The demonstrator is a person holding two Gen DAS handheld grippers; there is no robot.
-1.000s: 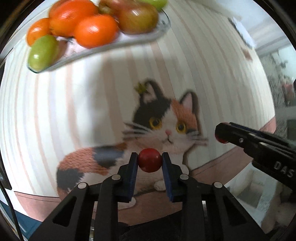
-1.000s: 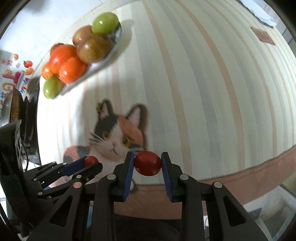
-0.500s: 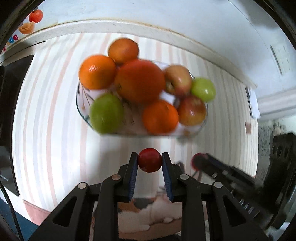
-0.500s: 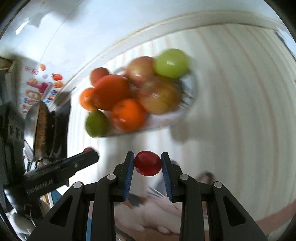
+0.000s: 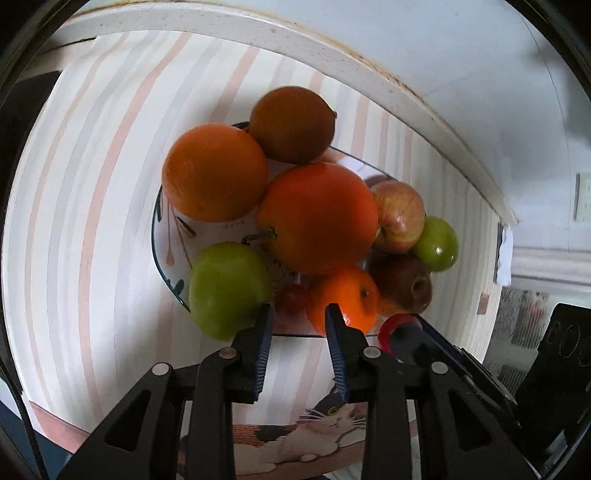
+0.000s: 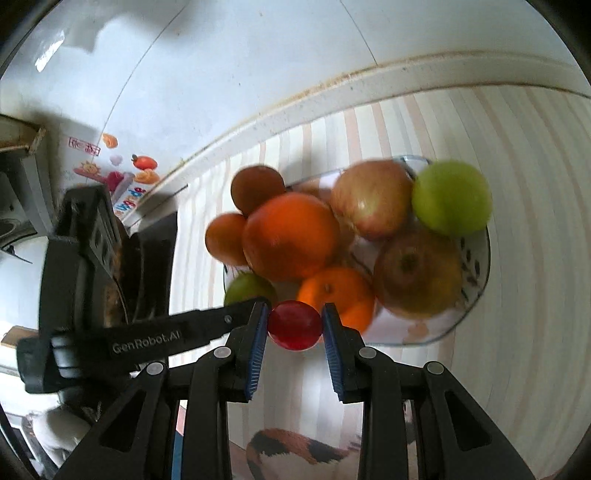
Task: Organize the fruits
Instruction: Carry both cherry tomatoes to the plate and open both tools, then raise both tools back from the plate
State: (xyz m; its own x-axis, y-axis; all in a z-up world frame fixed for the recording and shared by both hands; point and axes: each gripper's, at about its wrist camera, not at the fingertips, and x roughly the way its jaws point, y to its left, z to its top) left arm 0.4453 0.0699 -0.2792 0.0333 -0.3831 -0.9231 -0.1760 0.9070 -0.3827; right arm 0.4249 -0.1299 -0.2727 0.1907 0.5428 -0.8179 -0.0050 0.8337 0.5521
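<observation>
A glass bowl (image 5: pixel 162 236) holds oranges (image 5: pixel 317 218), green apples (image 5: pixel 227 288) and red apples (image 5: pixel 399 214). My left gripper (image 5: pixel 298 314) hangs over the bowl's near rim. Its jaws are opening and nothing is pressed between the pads. A small red tomato (image 5: pixel 291 300) lies in the bowl just beyond them, between the green apple and a small orange (image 5: pixel 343 299). My right gripper (image 6: pixel 294 308) is shut on another small red tomato (image 6: pixel 294 325) at the near edge of the bowl (image 6: pixel 476 284). That tomato (image 5: pixel 397 326) also shows in the left wrist view.
The bowl stands on a striped cloth (image 5: pixel 85 206) with a cat picture (image 5: pixel 332 417) near its front. A white ledge (image 5: pixel 258 33) and a wall run behind it. A dark pan (image 6: pixel 122 258) and stickers (image 6: pixel 125 173) sit to the left.
Both grippers travelled from above the cat picture to the bowl's near rim. The left jaws parted, and its tomato left them and now lies in the bowl. The right still grips its tomato.
</observation>
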